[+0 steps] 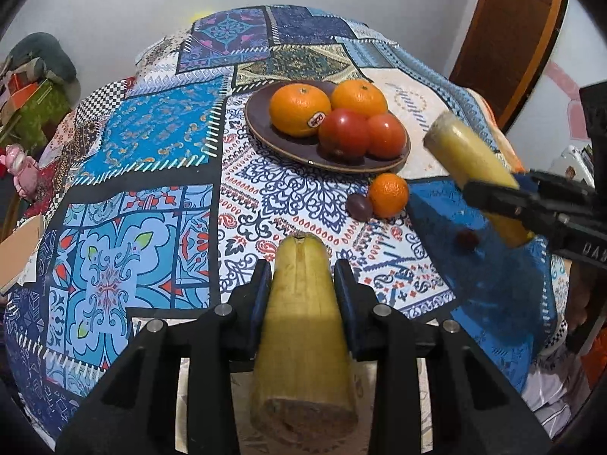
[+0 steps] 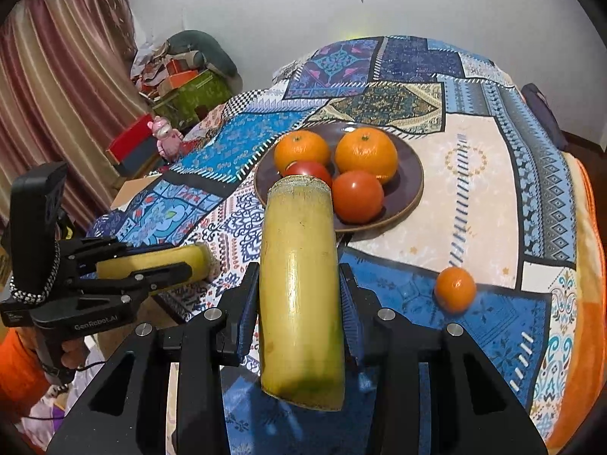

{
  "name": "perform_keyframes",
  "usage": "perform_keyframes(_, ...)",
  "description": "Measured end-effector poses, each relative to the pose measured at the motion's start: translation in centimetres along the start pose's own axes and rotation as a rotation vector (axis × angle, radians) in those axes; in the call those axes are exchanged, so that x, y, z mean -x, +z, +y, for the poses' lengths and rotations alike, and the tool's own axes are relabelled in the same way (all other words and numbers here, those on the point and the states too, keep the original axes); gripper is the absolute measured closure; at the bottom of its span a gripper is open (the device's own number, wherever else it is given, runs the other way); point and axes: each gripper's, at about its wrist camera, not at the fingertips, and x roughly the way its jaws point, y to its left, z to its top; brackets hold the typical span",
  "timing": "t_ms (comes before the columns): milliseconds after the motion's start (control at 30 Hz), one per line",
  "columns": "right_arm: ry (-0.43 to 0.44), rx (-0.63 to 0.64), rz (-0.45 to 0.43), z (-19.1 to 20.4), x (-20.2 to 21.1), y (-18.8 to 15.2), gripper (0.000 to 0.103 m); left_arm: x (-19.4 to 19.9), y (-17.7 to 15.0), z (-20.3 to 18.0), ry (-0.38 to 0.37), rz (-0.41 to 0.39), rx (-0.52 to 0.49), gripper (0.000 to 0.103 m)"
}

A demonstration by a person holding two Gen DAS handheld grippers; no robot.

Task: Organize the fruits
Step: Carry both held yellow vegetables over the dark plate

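Observation:
My left gripper (image 1: 303,276) is shut on a yellow banana piece (image 1: 303,326), held above the patterned tablecloth. My right gripper (image 2: 299,284) is shut on a second banana piece (image 2: 299,284); it also shows in the left wrist view (image 1: 470,159) at the right. A dark plate (image 1: 265,129) holds two oranges (image 1: 299,108) and two tomatoes (image 1: 343,132); the plate rim also shows in the right wrist view (image 2: 413,174). A small mandarin (image 1: 387,194) and a dark plum (image 1: 358,206) lie on the cloth near the plate. The mandarin shows in the right wrist view (image 2: 454,289).
A small red fruit (image 1: 467,239) lies on the blue patch. The table (image 1: 151,174) drops off at its rounded edges. Boxes and a pink toy (image 2: 167,138) sit beyond the left edge, with a curtain (image 2: 57,94) and a wooden door (image 1: 508,38).

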Motion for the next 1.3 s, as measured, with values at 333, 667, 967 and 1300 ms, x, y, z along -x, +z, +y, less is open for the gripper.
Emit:
perform_keyframes(333,-0.006,0.005,0.025,-0.3,-0.4,-0.4,0.067,-0.8,-2.2,0.6,-0.015,0.126,-0.04,0.069)
perform_keyframes(667,0.01,0.003,0.012,0.0,-0.2,-0.1,0.067,-1.8,-1.6,0.2,-0.025,0.152,-0.07,0.069)
perform_keyframes(967,-0.009,0.006,-0.003,-0.6,0.0,0.6,0.067,0.3,-0.5,0.0,-0.015,0.085,-0.054,0.069)
perform_keyframes(1300,-0.017,-0.001,-0.019,-1.2,0.1,1.3,0.067,2.6,1.9,1.2,0.011,0.017,-0.033,0.069)
